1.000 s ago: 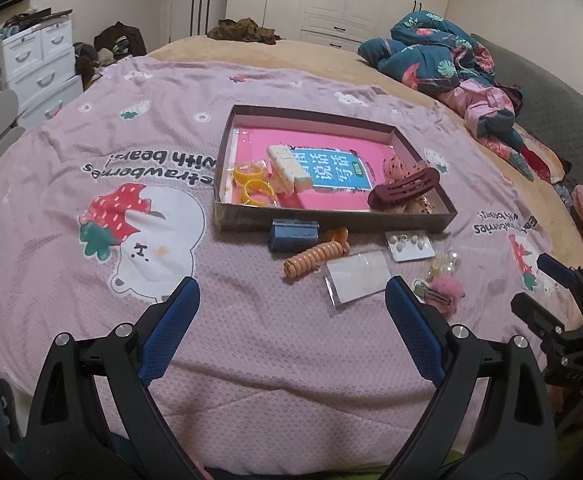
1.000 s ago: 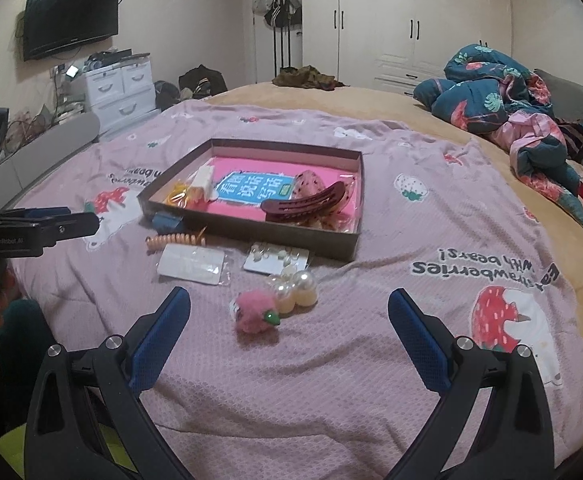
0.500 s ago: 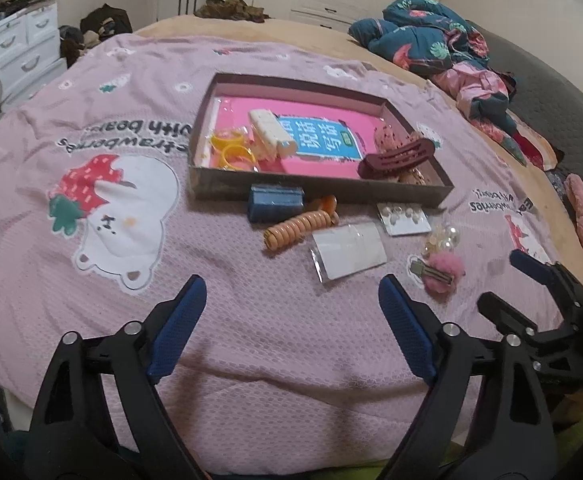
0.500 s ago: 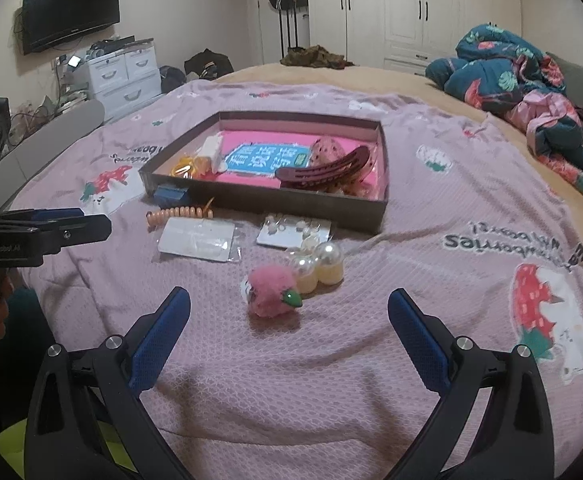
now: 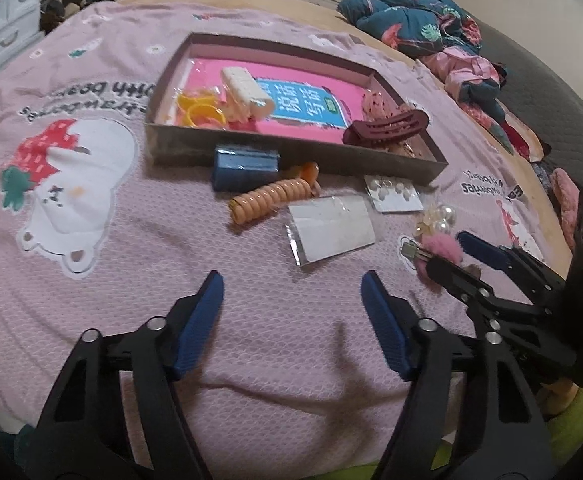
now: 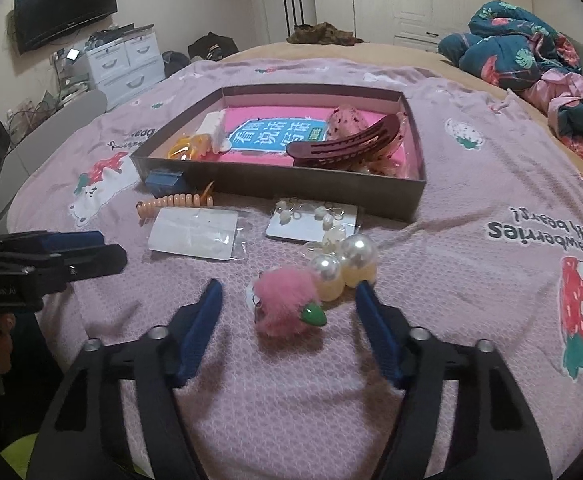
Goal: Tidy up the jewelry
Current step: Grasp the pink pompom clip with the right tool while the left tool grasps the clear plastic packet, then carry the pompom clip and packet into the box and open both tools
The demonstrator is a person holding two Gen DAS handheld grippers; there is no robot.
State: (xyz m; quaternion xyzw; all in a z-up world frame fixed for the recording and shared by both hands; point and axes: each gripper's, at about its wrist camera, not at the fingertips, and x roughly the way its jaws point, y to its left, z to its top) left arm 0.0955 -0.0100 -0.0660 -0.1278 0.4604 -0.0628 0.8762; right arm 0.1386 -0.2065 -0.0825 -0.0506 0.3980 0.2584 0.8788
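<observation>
Both grippers have dropped closer to the bed. The right gripper (image 6: pixel 289 292) is closing, still unclenched, around the pink pompom clip (image 6: pixel 287 306) near the bed's front edge. The pearl bobble (image 6: pixel 347 264) touches it and could get pinched too. The left gripper (image 5: pixel 291 292) is closing on nothing.

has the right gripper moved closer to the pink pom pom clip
Yes: the right gripper has come forward and down; the pink pom pom clip now lies between its closing jaws.

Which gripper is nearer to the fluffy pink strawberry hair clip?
Right. The right gripper has the pink strawberry hair clip between its closing fingers, not yet pressed. The left gripper is off to the side, over bare bedspread.
</observation>
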